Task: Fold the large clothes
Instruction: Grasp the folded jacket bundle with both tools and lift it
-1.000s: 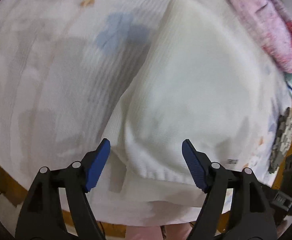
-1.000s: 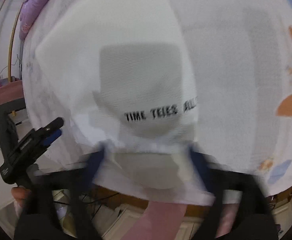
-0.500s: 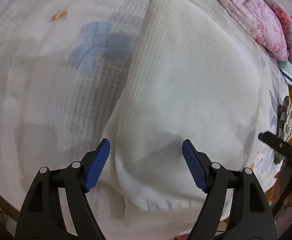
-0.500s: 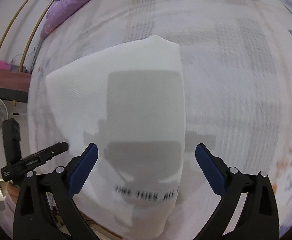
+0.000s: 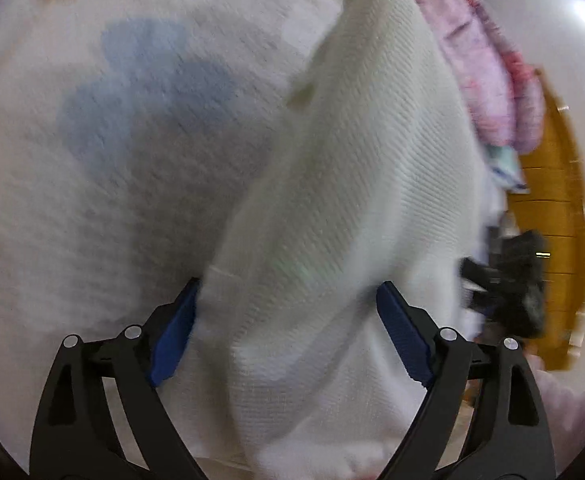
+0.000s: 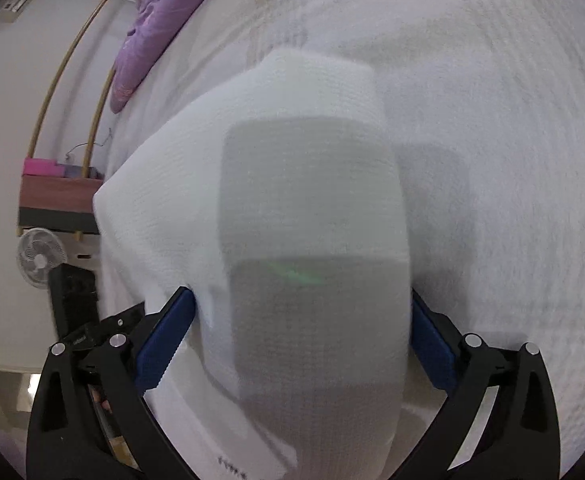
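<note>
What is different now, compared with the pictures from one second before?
Both grippers, left and right, moved forward over the white garment, whose near edge now lies between their fingers. Both jaws stayed wide open, nothing grasped. The garment remains folded on the bedsheet.

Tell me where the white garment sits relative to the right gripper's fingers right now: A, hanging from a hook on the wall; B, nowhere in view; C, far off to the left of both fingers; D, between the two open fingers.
D: in the right wrist view the white garment fills the gap of the right gripper, whose blue fingers stand wide apart on either side.
</note>
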`<state>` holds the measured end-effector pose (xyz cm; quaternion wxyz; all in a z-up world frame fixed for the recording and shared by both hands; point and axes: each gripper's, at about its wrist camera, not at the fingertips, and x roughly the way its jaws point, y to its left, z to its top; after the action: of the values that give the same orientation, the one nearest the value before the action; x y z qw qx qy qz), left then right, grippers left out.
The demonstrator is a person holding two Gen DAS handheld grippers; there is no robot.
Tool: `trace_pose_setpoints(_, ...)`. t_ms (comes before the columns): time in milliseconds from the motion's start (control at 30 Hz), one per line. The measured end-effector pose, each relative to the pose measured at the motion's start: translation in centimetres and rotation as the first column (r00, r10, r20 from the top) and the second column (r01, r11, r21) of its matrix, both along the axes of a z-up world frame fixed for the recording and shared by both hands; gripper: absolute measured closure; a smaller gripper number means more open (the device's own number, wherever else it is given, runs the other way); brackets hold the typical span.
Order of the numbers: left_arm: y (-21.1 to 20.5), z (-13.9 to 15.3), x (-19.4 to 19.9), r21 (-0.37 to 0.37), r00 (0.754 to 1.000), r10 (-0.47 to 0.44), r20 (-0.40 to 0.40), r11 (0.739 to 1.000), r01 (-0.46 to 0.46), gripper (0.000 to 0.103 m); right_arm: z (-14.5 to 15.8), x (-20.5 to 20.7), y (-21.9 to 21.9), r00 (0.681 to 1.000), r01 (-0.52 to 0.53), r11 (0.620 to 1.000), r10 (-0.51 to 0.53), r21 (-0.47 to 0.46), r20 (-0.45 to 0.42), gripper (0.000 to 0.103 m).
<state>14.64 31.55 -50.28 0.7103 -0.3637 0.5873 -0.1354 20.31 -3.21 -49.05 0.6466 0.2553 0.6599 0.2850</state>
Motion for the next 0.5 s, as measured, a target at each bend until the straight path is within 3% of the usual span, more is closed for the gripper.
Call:
trace_pose_setpoints(67, 0.3, -0.9, -0.8, -0.142, 1.000, 0.028, 0.008, 0.990, -0.026, 0.016, -0.2, -0.9, -0.3, 0.999, 0.008, 1.000, -0.007, 0.027, -0.045, 0.006)
trace_pose_setpoints(100, 0.4, -1.4, -1.1, -0.230, 0.999, 0.040, 0.013, 0.973, -0.036, 0.016, -0.3, -1.4, -0.6, 0.997, 0.006, 0.999, -0.003, 0.039, -0.071, 0.006)
trace_pose_setpoints(167, 0.8, -1.9, -1.7, -0.328, 0.997, 0.074, 0.022, 0.943, -0.062, 0.016, -0.8, -2.3, -1.0, 0.991, 0.014, 0.998, -0.005, 0.066, -0.134, 0.006)
trace_pose_setpoints(300, 1.4, -3.9, -2.4, -0.536, 0.993, 0.119, 0.004, 0.838, -0.099, 0.013, -2.1, -3.4, -1.0, 0.979, 0.037, 0.993, -0.013, 0.111, -0.202, 0.006)
trace_pose_setpoints(333, 1.3, -4.2, -2.2, -0.553, 0.993, 0.115, 0.003, 0.828, -0.095, 0.013, -2.6, -2.9, -0.6, 0.973, 0.046, 0.994, -0.022, 0.098, -0.229, 0.005)
trace_pose_setpoints(400, 0.3, -4.6, -1.0, -0.550, 0.996, 0.093, 0.011, 0.832, -0.072, 0.005, -2.8, -1.9, -0.1, 0.947, 0.090, 0.996, -0.080, 0.017, -0.310, 0.005)
trace_pose_setpoints(500, -1.4, -3.7, 0.7, -0.437, 0.999, 0.035, 0.037, 0.899, -0.016, 0.005, -2.5, -1.3, 0.7, 0.936, 0.092, 0.994, -0.108, -0.063, -0.335, 0.005)
